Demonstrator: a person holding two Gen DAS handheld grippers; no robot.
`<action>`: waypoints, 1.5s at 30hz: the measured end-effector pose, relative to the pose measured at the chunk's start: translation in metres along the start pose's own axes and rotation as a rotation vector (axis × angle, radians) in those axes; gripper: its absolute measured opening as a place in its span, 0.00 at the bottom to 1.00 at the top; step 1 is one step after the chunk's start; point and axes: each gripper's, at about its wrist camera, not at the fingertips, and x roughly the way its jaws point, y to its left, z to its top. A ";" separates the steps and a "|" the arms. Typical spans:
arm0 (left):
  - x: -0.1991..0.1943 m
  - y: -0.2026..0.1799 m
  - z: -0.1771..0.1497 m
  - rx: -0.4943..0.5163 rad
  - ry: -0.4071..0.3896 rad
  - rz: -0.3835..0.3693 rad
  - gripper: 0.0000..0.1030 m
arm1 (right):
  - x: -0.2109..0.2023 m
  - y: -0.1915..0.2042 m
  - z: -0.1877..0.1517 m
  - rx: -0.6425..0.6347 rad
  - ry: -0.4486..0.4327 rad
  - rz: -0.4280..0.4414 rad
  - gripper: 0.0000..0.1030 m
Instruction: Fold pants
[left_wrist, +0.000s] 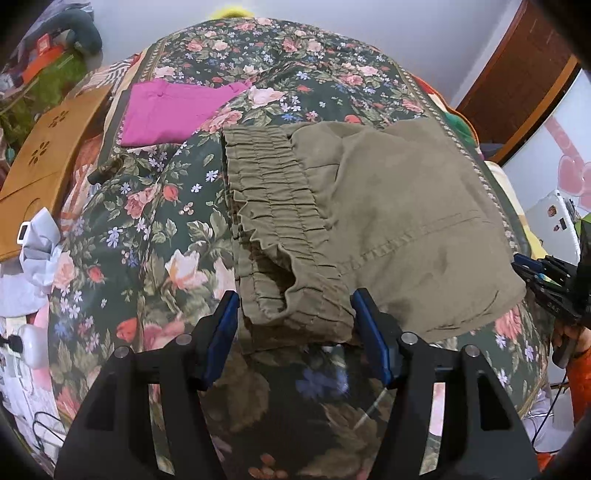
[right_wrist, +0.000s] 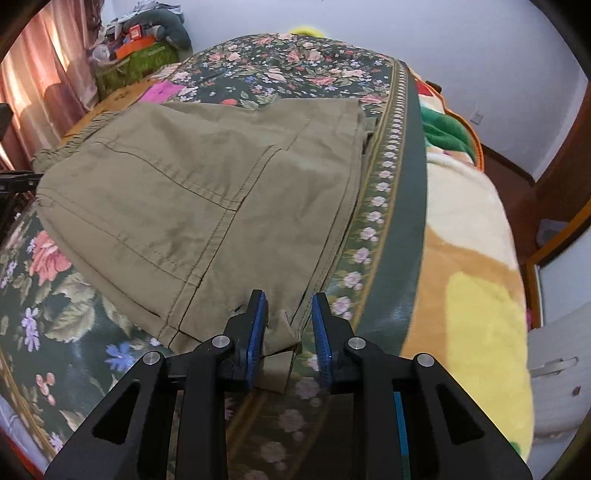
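One olive pants (left_wrist: 388, 221) folded on floral bedspread (left_wrist: 147, 229) near its right edge; one pink garment (left_wrist: 173, 110) farther back. Left gripper (left_wrist: 295, 325) fingers apart around waistband; right gripper (right_wrist: 290, 325) fingers narrowly apart, straddling pants corner

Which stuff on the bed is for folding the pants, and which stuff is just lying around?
For the job:
- olive pants
- left gripper, jaws around the gathered waistband
- right gripper, at the pants' near corner

Just lying about:
- pink folded cloth
- wooden board
- floral bedspread under everything
- yellow and tan blanket
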 end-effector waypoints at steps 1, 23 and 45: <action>-0.002 -0.002 -0.001 0.002 -0.008 0.006 0.61 | -0.002 -0.001 0.000 0.000 -0.001 -0.006 0.20; -0.064 -0.037 0.035 0.093 -0.169 0.133 0.62 | -0.078 0.004 0.017 0.059 -0.190 0.057 0.39; 0.002 -0.088 0.009 0.253 0.008 0.059 0.74 | -0.012 0.066 0.029 0.016 -0.064 0.312 0.42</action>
